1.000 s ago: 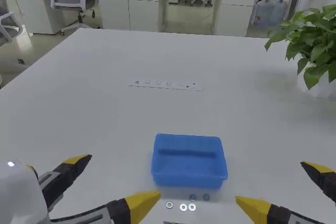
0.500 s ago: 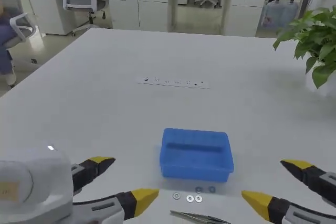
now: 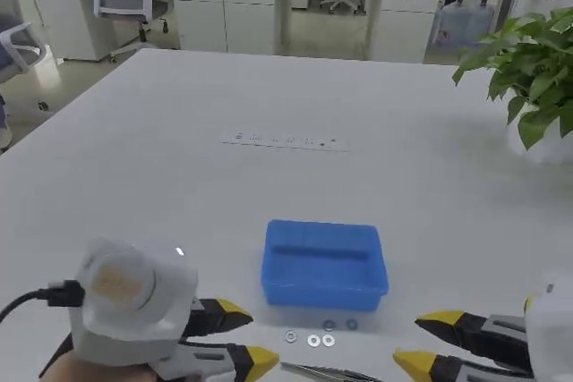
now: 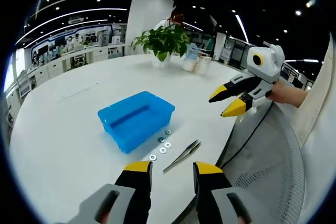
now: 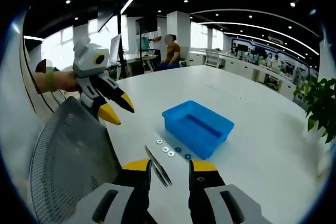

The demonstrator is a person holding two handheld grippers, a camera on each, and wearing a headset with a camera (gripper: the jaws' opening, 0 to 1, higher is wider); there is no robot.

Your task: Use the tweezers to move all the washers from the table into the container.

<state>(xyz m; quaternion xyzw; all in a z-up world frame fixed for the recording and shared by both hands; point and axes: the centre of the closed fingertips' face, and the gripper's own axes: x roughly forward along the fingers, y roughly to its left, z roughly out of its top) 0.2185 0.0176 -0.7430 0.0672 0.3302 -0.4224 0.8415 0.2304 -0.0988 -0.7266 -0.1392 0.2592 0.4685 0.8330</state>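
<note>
The blue plastic container (image 3: 322,293) looks empty. Five small metal washers (image 3: 313,341) and slim steel tweezers (image 3: 324,371) lie just beside it, untouched. The left gripper (image 3: 260,337) and right gripper (image 3: 409,339) have parted, empty jaws.

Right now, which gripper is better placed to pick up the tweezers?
Probably right: the tweezers reach between the right gripper tips; they lie just ahead of the left gripper.

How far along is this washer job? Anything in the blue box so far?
Nothing looks done: the container appears empty, and five washers lie on the table just in front of it. Nothing is in hand: the tweezers lie beside the washers, and the left gripper and right gripper both have open, empty jaws. Left to do: pick up the tweezers and move every washer.
</note>
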